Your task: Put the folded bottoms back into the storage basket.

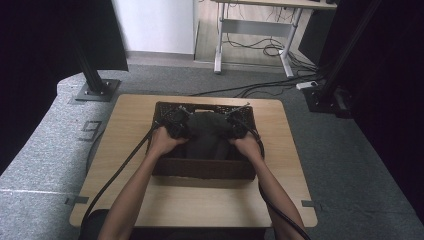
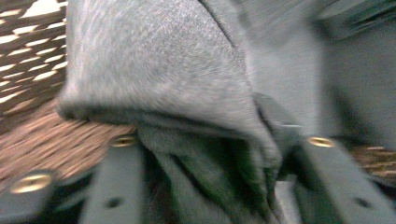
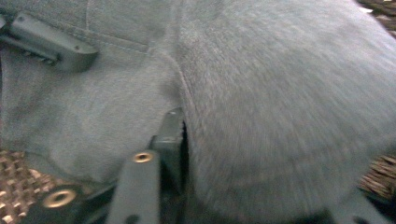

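Both grippers, left (image 1: 176,121) and right (image 1: 237,123), partly open (grey garment (image 1: 206,134) between jaws), inside a woven basket (image 1: 202,168).

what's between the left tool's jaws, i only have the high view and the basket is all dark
Observer: A fold of the grey cloth lies between the jaws of the left tool, and they stand apart around it rather than pinching it.
Operator: and the right one
Observer: The same cloth bulges between the jaws of the right tool. A stitched seam runs beside its one visible jaw, and I can't tell whether they press on it.
Operator: what's under the cloth
Observer: The brown woven floor of the basket, bare beside the fold.
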{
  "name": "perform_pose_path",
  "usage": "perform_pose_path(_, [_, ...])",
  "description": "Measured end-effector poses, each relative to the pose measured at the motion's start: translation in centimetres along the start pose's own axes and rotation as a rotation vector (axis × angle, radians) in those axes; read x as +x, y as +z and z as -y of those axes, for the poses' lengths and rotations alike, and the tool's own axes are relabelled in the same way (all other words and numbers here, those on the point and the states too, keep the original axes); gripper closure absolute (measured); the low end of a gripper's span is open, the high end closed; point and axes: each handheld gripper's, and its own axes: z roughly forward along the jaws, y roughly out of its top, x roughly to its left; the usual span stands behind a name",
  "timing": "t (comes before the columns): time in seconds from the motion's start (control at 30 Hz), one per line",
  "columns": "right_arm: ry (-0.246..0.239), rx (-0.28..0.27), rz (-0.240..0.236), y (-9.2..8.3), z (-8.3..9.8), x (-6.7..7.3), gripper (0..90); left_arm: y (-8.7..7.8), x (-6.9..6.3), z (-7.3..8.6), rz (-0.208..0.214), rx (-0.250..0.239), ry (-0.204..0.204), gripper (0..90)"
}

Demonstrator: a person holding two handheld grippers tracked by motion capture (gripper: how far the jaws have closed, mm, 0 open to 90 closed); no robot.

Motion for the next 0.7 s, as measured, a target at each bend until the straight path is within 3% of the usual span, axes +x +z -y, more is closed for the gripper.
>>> perform_pose_path(0.1, [0.024,-0.008,0.066,-0.4,-0.4,-0.2,37.2,-1.8,0.6,0.1,-0.113,0.025,-0.003,33.6])
perform_pose_path(0.23, [0.015,-0.063,0.156,-2.0,-0.4,-0.8,30.9,-4.2,1.4,0.4,-0.149,-0.007,-0.015,29.7])
perform_pose_path(0.37, [-0.005,-0.132,0.186,-4.1,-0.4,-1.1,30.6,-5.1,1.7,0.7,-0.174,-0.028,-0.007,27.1])
perform_pose_path(0.43, [-0.012,-0.151,0.183,-4.9,-0.4,-1.2,30.8,-5.4,1.7,1.0,-0.166,-0.057,-0.008,25.3])
perform_pose_path(0.6, [-0.036,-0.182,0.158,-5.7,0.3,-1.6,26.1,-5.7,1.5,1.5,-0.166,-0.084,0.011,17.9])
perform_pose_path(0.7, [-0.045,-0.192,0.156,-5.9,0.8,-1.8,17.7,-6.1,1.4,1.9,-0.162,-0.107,0.013,14.7])
